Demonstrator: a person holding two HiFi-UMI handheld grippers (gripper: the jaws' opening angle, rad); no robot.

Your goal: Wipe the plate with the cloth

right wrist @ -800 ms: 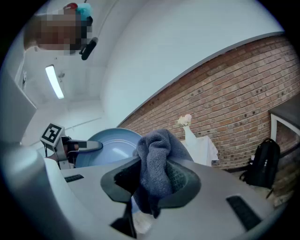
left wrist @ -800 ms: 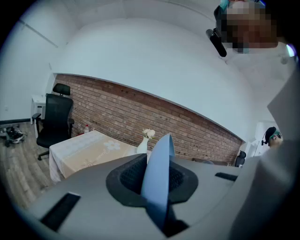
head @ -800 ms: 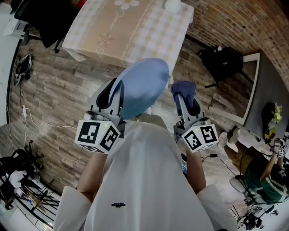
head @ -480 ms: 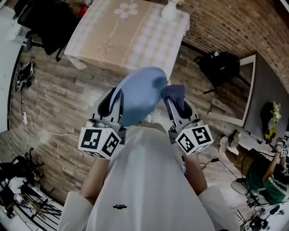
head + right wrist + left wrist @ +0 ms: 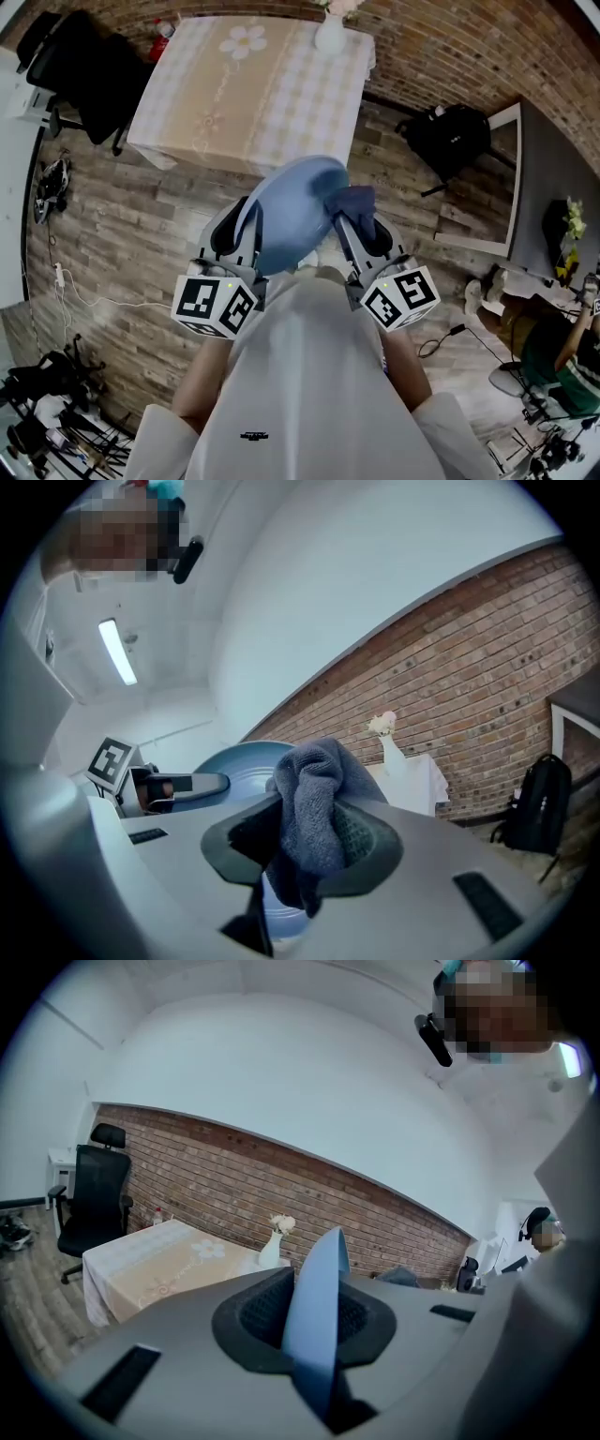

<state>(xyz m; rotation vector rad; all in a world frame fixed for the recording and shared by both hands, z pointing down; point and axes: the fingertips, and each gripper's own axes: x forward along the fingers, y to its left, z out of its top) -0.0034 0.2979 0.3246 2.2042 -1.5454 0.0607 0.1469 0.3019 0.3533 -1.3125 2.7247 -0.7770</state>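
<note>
A light blue plate (image 5: 292, 211) is held on edge in the air in front of the person. My left gripper (image 5: 251, 217) is shut on its left rim; in the left gripper view the plate (image 5: 314, 1321) stands edge-on between the jaws. My right gripper (image 5: 352, 214) is shut on a bunched dark blue-grey cloth (image 5: 349, 201). The cloth (image 5: 314, 808) touches the plate's inner face (image 5: 230, 761) near the right rim.
A table with a beige checked flower-print cloth (image 5: 234, 89) stands ahead with a white vase (image 5: 331, 33) at its far edge. A black office chair (image 5: 84, 80) is at the left, a black backpack (image 5: 450, 136) at the right. Cables and gear lie on the wooden floor at lower left.
The right gripper moved left with the cloth, from beside the plate's right rim onto its face. Both grippers and the plate sit slightly lower in the head view.
</note>
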